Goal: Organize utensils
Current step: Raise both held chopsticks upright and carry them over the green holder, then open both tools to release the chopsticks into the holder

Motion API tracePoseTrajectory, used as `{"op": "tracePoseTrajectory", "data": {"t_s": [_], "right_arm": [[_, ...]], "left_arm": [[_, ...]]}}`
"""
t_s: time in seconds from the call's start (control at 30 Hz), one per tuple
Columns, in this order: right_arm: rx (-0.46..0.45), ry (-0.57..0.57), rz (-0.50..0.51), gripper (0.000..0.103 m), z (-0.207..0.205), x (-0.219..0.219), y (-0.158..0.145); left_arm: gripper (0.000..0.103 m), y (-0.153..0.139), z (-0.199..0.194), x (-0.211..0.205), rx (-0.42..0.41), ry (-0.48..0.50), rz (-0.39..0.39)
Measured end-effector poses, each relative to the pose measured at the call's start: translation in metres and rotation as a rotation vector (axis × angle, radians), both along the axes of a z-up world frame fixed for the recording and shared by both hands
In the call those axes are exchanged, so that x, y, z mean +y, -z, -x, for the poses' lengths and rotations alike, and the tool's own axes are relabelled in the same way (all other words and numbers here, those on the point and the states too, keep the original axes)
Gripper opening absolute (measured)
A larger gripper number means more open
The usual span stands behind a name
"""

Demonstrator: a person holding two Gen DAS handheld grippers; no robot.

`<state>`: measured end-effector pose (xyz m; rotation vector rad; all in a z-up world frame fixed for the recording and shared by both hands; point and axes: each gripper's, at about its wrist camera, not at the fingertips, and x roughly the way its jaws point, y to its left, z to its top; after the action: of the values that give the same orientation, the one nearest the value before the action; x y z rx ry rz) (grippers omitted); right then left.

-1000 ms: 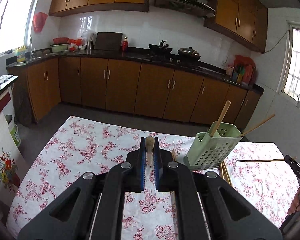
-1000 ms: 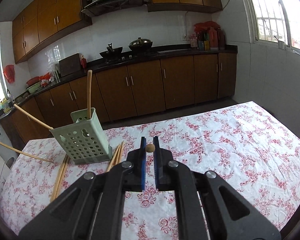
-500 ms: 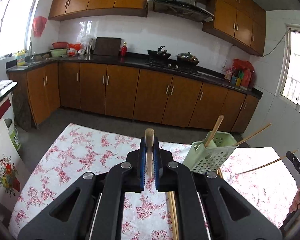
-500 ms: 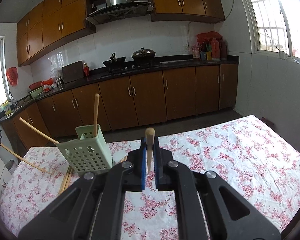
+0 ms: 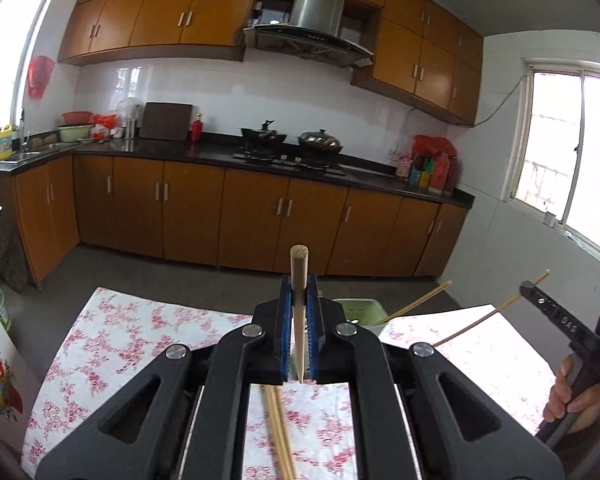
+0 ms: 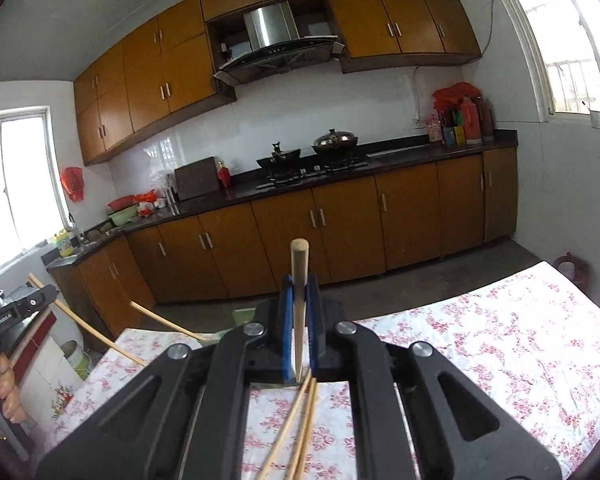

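My left gripper is shut on a wooden chopstick that stands up between its blue pads. My right gripper is shut on another wooden chopstick, also upright. The green perforated utensil holder shows only as a rim behind the left gripper, with a chopstick leaning out of it; in the right wrist view it is mostly hidden. Loose chopsticks lie on the floral tablecloth under each gripper.
The floral-cloth table stretches right. The right hand-held gripper shows at the right edge of the left view; the left one shows at the left edge of the right view. Kitchen cabinets stand beyond.
Both grippers have risen and tilted upward with their chopsticks. The utensil holder has dropped low and is now mostly hidden behind the fingers.
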<state>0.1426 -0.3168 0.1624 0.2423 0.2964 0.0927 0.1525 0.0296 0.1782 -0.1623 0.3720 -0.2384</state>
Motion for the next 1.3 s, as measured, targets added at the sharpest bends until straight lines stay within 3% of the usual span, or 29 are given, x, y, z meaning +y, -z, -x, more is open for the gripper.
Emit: {"op": "tracePoseTrajectory", "data": {"t_s": [0.3,0.5,0.93,1.3], "right_arm": [[-0.077,-0.027,-0.033,0.007,-0.006,0.012,-0.027],[-0.089,-0.032,-0.045,0.007,-0.032,0.021,-0.033],[-0.002,-0.043,-0.014,0.008,-0.089,0.045,-0.011],[0.018,-0.035,-0.006,0.013,-0.096,0.044,0.002]], "left_arm": [[0.007,-0.035,-0.016,-0.035,-0.121,-0.006,0.019],[0.007,-0.03,-0.037,-0.046,-0.154,-0.065,0.03],[0.007,0.0,-0.074,-0.046,-0.055,-0.073,0.053],[0.007,0.014,-0.082,-0.043,0.021,-0.061,0.075]]}}
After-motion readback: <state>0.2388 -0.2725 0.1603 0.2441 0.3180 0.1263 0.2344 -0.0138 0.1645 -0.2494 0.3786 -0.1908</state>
